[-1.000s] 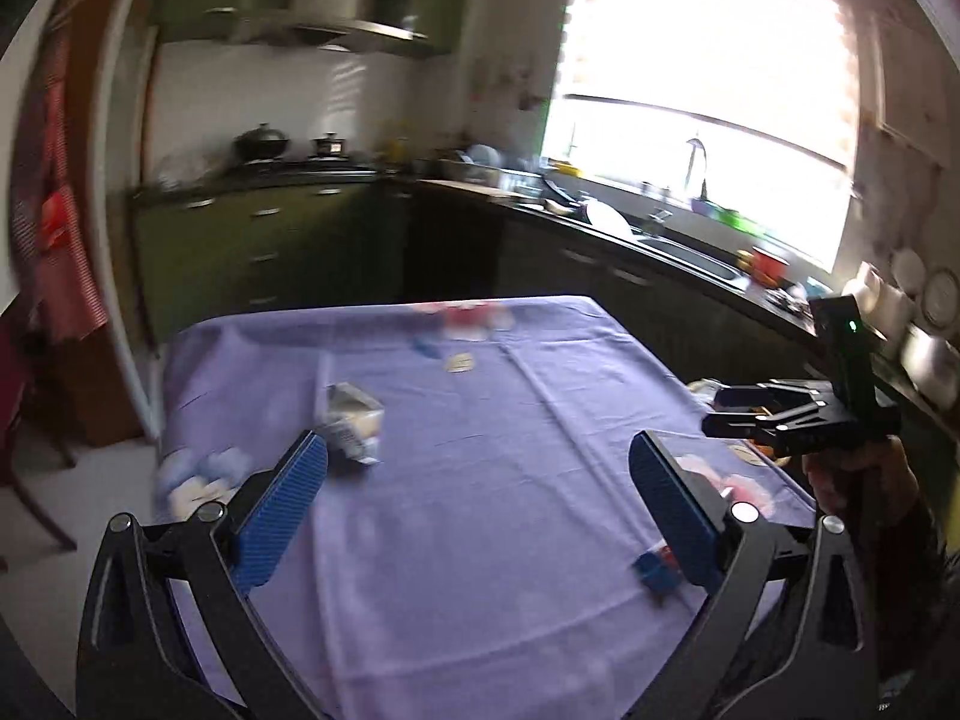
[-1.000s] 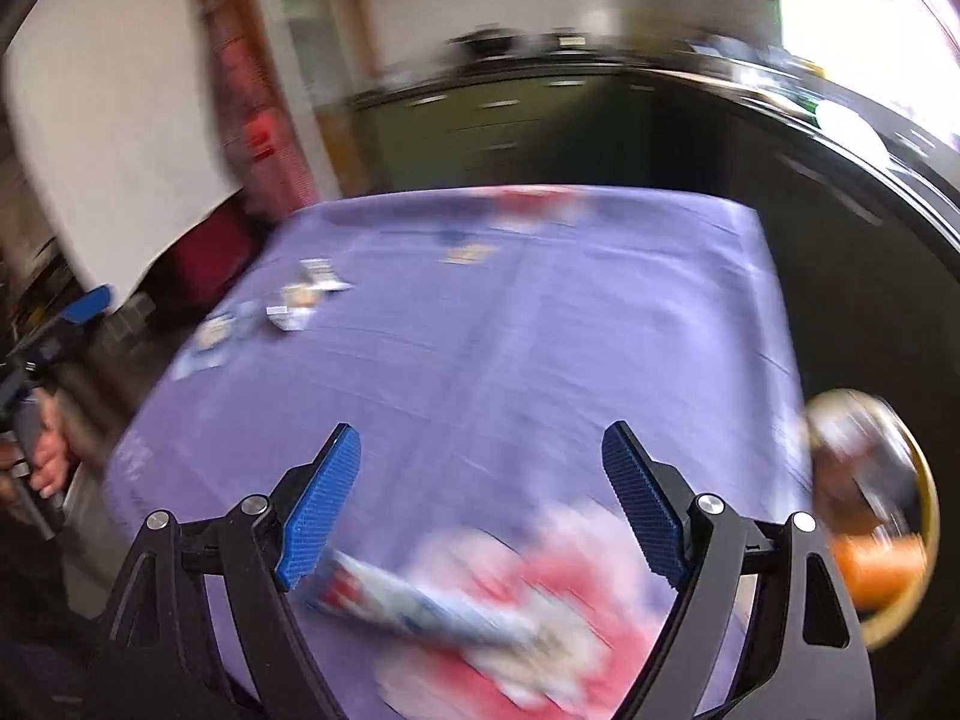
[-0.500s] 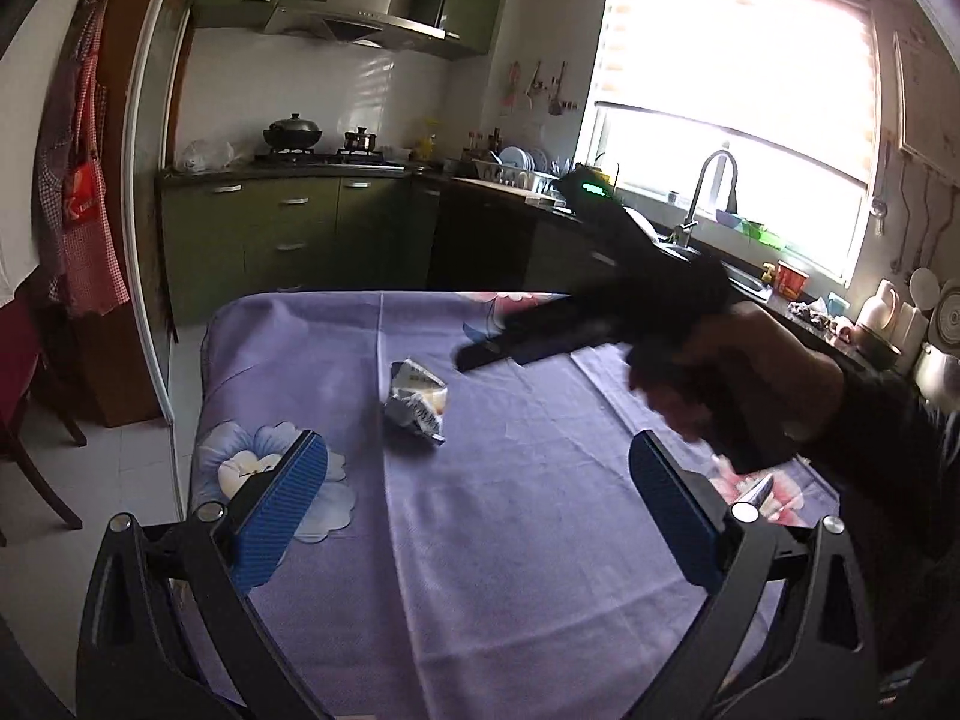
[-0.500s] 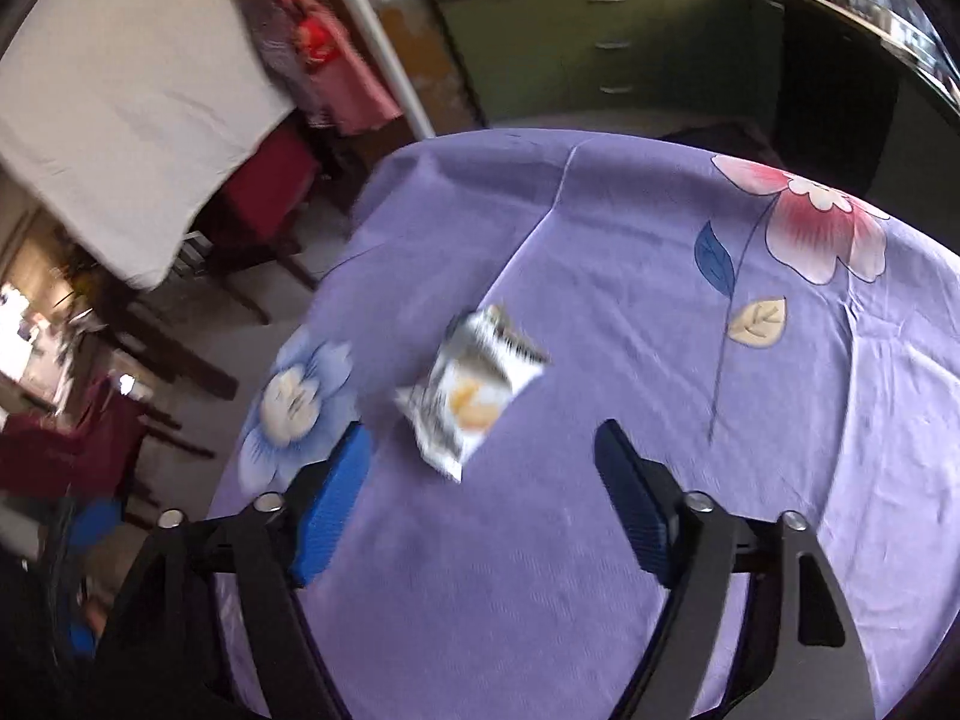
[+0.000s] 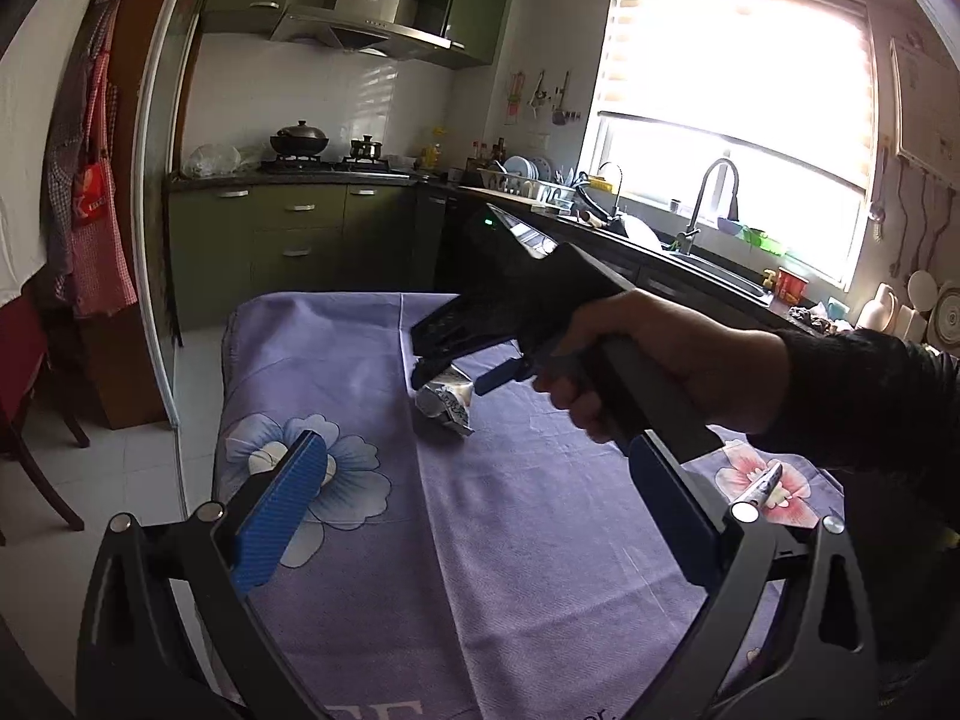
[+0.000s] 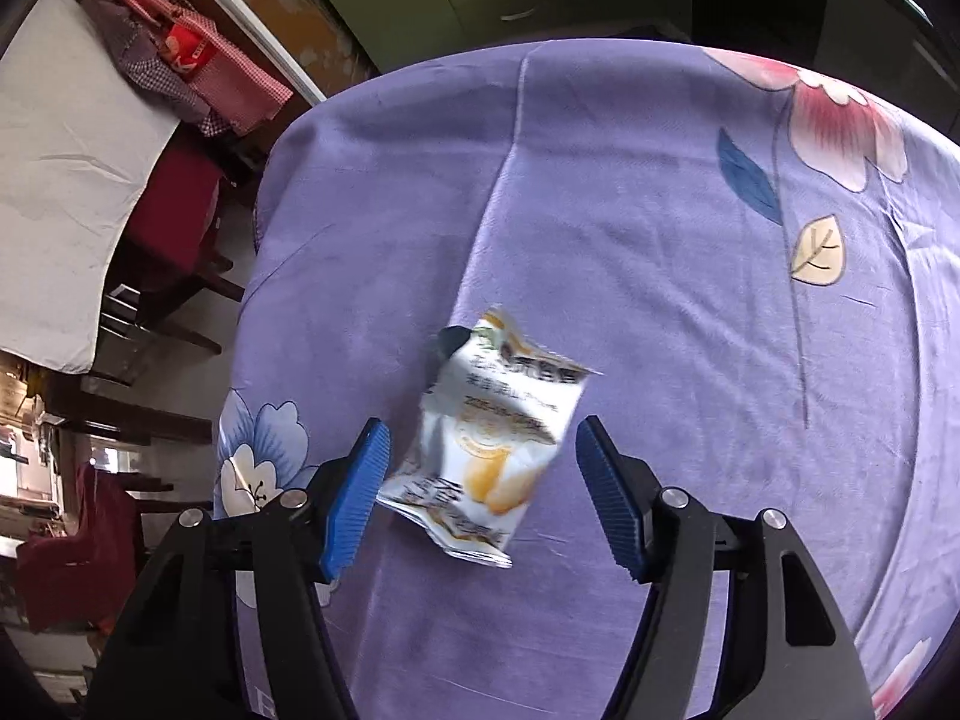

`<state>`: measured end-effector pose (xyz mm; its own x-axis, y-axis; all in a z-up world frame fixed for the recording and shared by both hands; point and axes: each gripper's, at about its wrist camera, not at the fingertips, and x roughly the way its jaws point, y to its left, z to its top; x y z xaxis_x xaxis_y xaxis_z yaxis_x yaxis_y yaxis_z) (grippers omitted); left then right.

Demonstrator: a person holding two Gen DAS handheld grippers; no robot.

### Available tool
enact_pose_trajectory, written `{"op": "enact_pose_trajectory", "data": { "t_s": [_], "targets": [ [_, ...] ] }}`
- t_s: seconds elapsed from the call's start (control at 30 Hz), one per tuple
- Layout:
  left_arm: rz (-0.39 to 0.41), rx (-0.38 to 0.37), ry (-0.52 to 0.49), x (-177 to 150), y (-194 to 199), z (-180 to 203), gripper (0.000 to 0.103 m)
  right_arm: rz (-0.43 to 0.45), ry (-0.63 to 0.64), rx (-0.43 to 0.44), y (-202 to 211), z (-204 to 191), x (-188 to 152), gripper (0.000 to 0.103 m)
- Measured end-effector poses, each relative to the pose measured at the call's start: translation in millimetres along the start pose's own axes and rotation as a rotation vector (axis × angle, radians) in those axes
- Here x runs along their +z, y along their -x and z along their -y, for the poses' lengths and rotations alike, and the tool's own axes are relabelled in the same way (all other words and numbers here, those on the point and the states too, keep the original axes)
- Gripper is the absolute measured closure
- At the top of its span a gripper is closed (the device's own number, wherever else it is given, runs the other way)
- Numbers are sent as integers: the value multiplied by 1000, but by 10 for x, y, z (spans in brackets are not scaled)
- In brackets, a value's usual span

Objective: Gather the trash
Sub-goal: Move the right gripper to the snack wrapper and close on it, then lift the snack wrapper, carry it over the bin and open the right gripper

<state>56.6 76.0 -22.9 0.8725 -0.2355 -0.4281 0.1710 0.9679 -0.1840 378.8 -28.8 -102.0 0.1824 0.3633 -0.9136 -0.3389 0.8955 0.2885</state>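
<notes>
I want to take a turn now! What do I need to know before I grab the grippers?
Right gripper: pointing down over the snack wrapper, jaws closing around it, pads not pressing yet.
Left gripper: open, empty, hovering over the purple tablecloth.
Another wrapper lies on the pink flower near the right edge.
Done: nothing visibly collected.
Left: finish closing on the snack wrapper, lift it, then fetch the other one. No bin is in view.

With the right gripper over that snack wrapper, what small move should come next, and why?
Probably finish closing the right gripper on the snack wrapper. Its jaws are already closing, the crumpled wrapper lies between the blue pads on the purple tablecloth, and neither pad presses it yet. The left gripper stands open and empty, well short of it.
</notes>
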Motion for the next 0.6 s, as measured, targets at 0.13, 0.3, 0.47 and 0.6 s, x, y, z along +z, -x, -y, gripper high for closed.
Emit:
{"op": "enact_pose_trajectory", "data": {
  "t_s": [0.13, 0.3, 0.47, 0.6],
  "targets": [
    [-6, -15, 8, -21, -9, 8, 7, -20, 22, -18, -94, -99, 28, 44],
    [-4, -20, 1, -28, 2, 36, 7, -11, 82, -64, -116, -165, 16, 63],
    [-8, -26, 5, -33, -5, 50, 7, 22, 103, -45, 69, -47, -77, 73],
    [-13, -36, -5, -40, -24, 113, 7, 59, 105, -10, 381, 165, -251, 75]
  ]
}}
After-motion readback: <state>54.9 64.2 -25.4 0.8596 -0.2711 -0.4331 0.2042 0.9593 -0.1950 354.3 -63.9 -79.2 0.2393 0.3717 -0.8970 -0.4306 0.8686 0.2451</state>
